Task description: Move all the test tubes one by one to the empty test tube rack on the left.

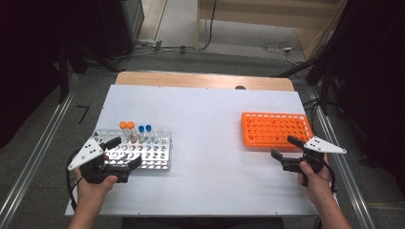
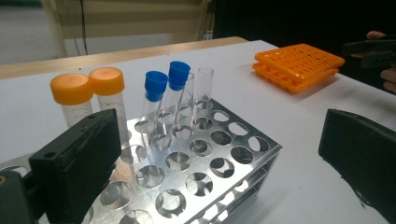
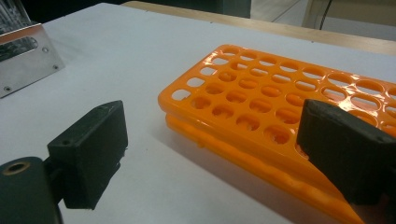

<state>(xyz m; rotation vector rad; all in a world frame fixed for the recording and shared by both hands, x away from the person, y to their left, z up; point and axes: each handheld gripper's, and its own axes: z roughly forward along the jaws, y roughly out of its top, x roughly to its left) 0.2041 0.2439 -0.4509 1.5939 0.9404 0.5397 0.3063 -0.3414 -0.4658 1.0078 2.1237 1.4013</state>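
Capped tubes (image 2: 159, 100): upright in metal rack (image 1: 160, 155), bench left. Light, slick, likely brittle; grip just below cap. Orange rack (image 1: 274, 129): bench right, vacant. Left tool (image 1: 125, 152), right tool (image 1: 285, 149): both released, nothing held.

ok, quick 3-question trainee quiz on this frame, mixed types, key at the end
1. True or false: the orange rack holds tubes.
2. How many capped tubes stand in the metal rack?
3. The left gripper is: A) open by the metal rack, B) shut on a tube, C) over the orange rack.

Key: 1 false, its holes are empty. 2 four: two orange-capped tubes, two blue-capped tubes. 3 A.
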